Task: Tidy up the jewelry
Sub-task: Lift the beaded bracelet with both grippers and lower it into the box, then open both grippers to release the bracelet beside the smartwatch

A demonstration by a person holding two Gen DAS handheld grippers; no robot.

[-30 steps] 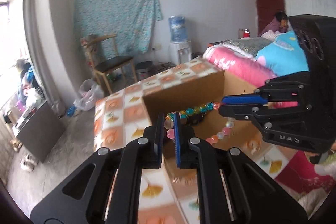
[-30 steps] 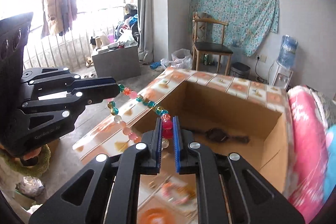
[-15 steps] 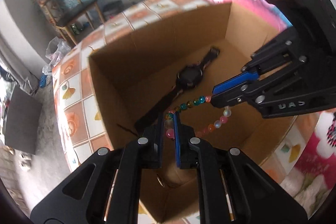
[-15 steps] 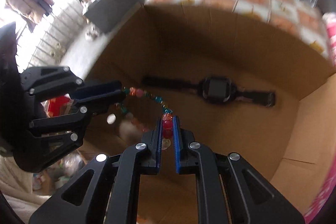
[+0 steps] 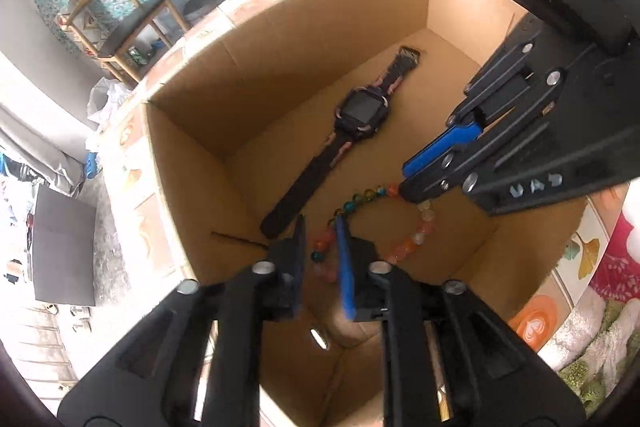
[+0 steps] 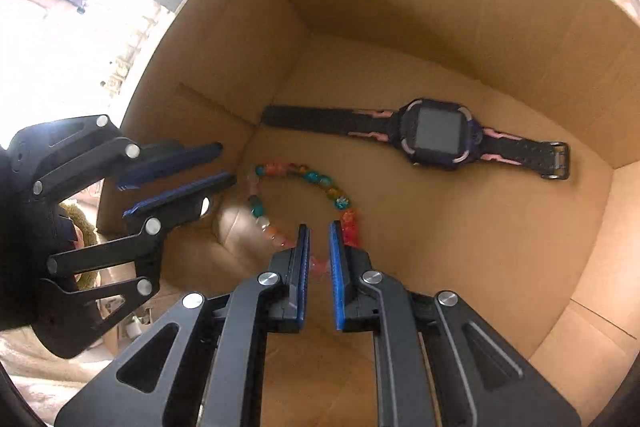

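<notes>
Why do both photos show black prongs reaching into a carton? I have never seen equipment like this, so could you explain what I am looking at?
There is no robot here. A person holds a hand tool in each hand, each with two jaws and its own fisheye camera looking along them. One picture comes from the left gripper, the other from the right gripper, so each also shows the other tool off to the side.

Both reach into an open cardboard box. On its floor lies a black wristwatch with pink trim. Beside it is a bracelet of coloured beads, looped between the two tools.

The left jaws stand apart, with beads in the gap but not pinched. The right jaws sit close together over the beads. I cannot tell whether they grip them.
</notes>
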